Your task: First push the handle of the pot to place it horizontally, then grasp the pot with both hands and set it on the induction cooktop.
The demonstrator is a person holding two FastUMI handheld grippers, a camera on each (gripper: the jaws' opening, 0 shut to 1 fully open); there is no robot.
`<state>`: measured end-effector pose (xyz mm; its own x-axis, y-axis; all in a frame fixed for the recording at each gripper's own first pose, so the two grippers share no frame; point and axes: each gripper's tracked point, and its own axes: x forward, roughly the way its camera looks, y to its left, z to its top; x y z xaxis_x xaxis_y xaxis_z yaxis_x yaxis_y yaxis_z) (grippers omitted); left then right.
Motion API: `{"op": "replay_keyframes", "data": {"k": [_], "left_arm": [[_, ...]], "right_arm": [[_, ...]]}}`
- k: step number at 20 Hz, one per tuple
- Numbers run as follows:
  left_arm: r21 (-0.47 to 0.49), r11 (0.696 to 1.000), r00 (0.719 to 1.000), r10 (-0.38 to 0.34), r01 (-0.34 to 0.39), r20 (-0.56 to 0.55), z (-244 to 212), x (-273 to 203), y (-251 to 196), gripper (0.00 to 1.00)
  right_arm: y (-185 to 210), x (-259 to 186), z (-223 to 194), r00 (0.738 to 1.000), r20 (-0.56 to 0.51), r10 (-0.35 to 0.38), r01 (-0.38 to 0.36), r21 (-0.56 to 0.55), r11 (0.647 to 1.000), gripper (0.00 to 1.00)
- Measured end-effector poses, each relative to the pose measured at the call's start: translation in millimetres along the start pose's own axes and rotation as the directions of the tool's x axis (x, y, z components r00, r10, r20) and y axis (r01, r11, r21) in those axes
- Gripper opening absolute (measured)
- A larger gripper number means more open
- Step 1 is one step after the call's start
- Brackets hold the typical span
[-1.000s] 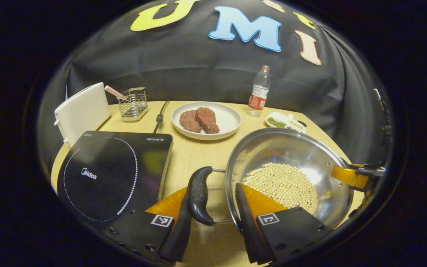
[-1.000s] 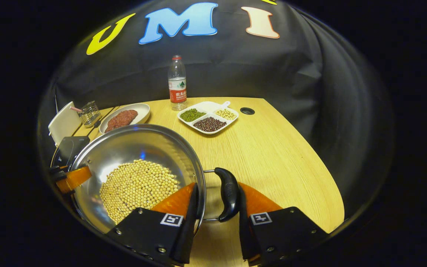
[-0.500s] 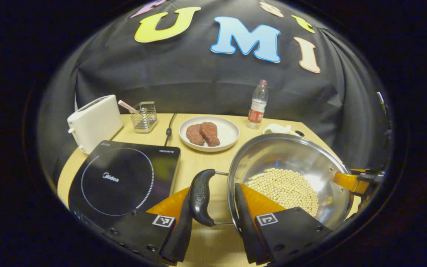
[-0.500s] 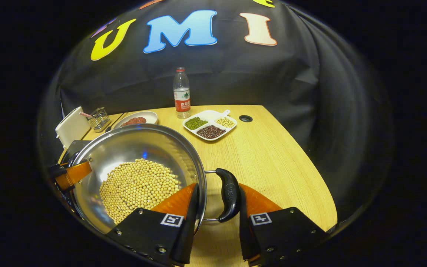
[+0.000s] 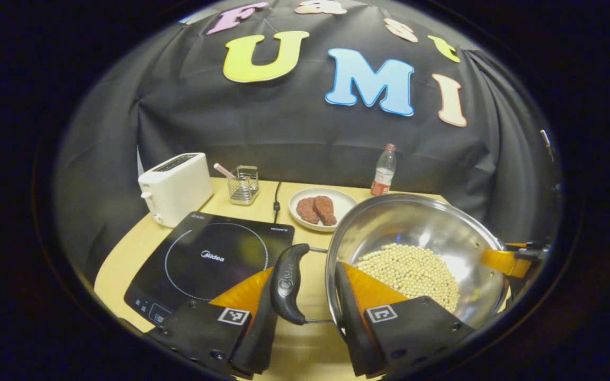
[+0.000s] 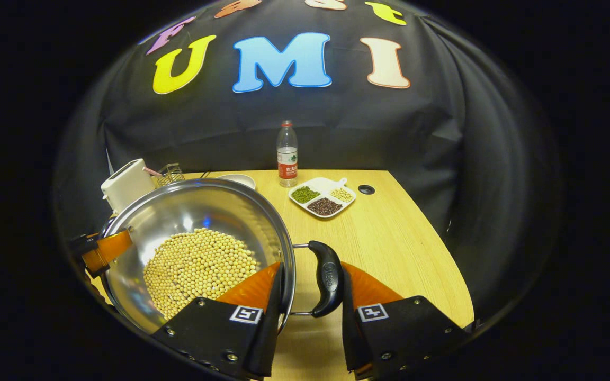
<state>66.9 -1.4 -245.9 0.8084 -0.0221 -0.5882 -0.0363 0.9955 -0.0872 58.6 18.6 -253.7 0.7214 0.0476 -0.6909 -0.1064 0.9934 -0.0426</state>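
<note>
Toaster [image 5: 174, 186], meat plate [image 5: 322, 208], bottle [image 6: 286, 154], bean tray [image 6: 322, 197].

Left gripper [image 5: 307, 296] and right gripper [image 6: 309, 296], at each frame's bottom centre, are clamped closed, fingers pointing forward.

On the wooden desk [image 5: 125, 248], the black induction cooktop [image 5: 209, 264] lies left of the steel pot [image 5: 416, 233]; the white toaster [image 5: 175, 185] stands behind it.

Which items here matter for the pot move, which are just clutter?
Job: pot of beans, its left handle in the left claw, right handle in the right claw, induction cooktop.

Clutter: toaster, wire caddy, meat plate, bottle, divided tray.
</note>
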Motion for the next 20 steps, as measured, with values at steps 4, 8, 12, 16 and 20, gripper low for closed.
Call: {"op": "replay_keyframes", "data": {"k": [4,8,12,16,20], "left_arm": [[0.008,1.0,1.0,-0.013,0.013,-0.011,4.4,5.1,37.6,0.62],[0.025,0.999,1.0,-0.025,0.025,-0.015,14.8,16.8,79.6,0.66],[0.032,0.999,0.999,-0.031,0.031,-0.016,22.3,31.0,122.5,0.65],[0.04,0.999,0.999,-0.03,0.031,-0.024,26.5,50.0,163.3,0.69],[0.041,0.999,0.999,-0.024,0.025,-0.031,27.6,63.6,200.3,0.69]], "right_arm": [[35.3,-3.5,2.5,1.0,-0.004,-0.016,0.016,0.009,1.0,0.51],[75.0,2.0,6.2,1.0,-0.011,-0.029,0.029,0.025,0.999,0.51],[115.6,11.0,12.5,0.999,-0.009,-0.035,0.035,0.036,0.999,0.51],[152.8,22.9,13.7,0.999,-0.018,-0.038,0.038,0.045,0.998,0.51],[186.5,34.9,14.8,0.999,-0.026,-0.034,0.036,0.051,0.998,0.51]]}}
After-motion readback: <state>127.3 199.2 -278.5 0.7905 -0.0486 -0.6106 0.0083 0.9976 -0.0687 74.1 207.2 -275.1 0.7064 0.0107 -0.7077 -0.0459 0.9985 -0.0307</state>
